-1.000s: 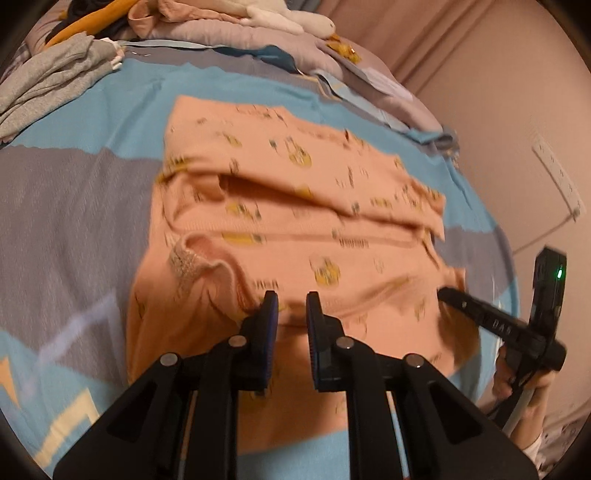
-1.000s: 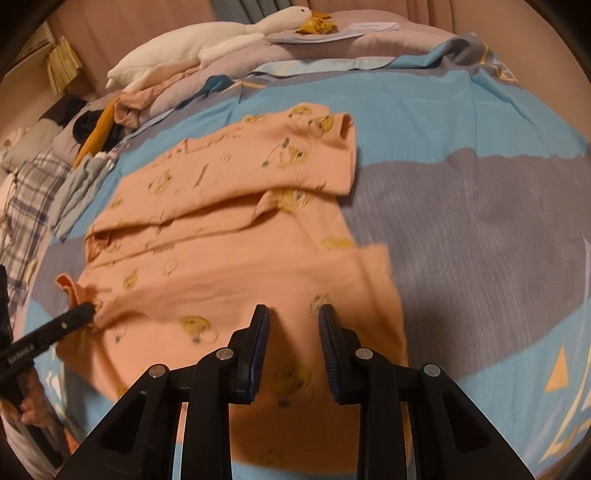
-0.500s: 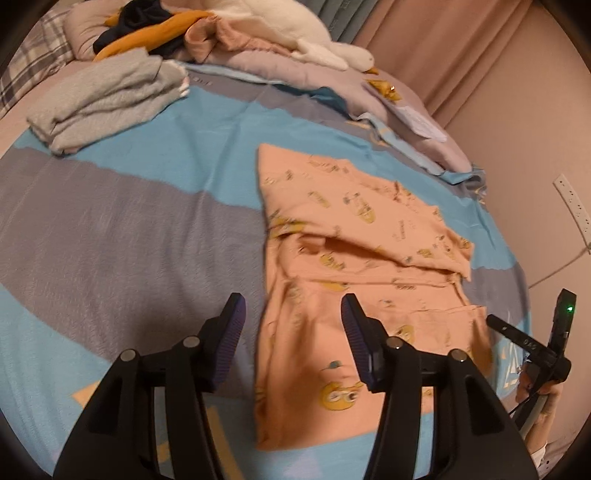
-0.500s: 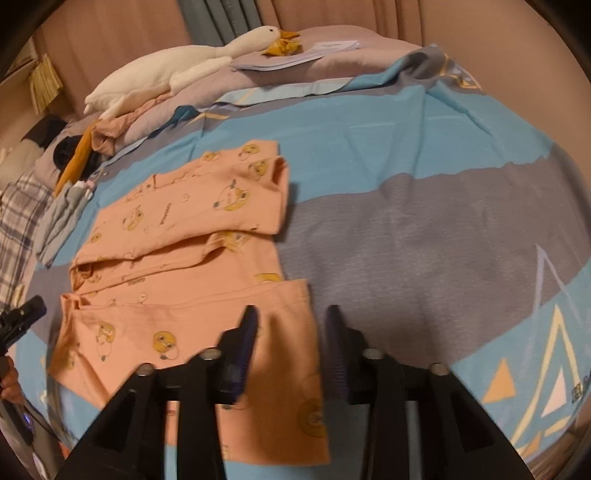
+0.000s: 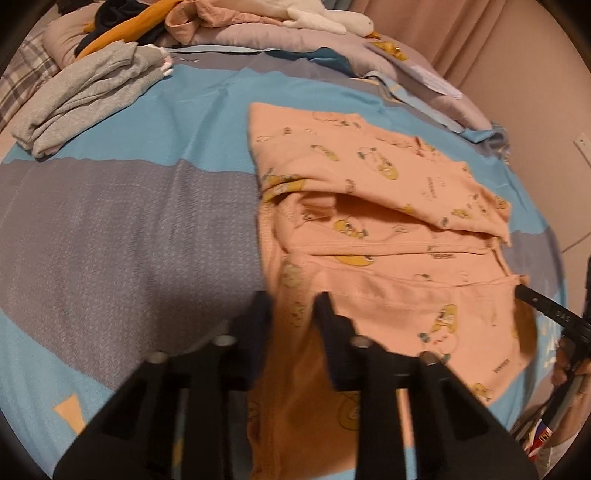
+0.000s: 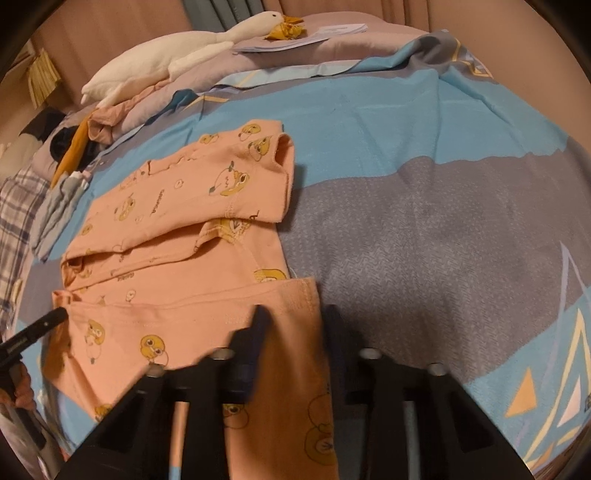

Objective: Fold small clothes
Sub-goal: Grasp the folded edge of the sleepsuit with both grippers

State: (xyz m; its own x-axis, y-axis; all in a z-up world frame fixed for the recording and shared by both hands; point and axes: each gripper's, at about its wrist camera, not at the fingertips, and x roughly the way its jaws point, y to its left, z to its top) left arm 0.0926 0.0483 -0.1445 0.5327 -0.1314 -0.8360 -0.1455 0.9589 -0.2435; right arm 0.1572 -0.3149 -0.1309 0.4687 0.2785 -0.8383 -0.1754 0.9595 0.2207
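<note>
Left wrist view: blurred left gripper (image 5: 291, 314) closing astride peach garment (image 5: 369, 236) edge, grip unclear.

**The bed and what lies on it**

We see a bed (image 5: 129, 229) covered by a sheet in broad blue and grey bands, with yellow and white triangles printed toward its near edge. Directly on the sheet lies a peach garment with yellow duck prints (image 5: 388, 236), spread flat and folded over itself in layers across the grey and blue bands. Well apart from it, toward the far left in the left wrist view, we find a folded stack of grey clothes (image 5: 88, 96). Along the far edge sit lilac pillows (image 6: 295, 51), a heap of mixed clothes (image 5: 155, 22) and a white plush goose (image 6: 177, 55) lying across them.
</note>
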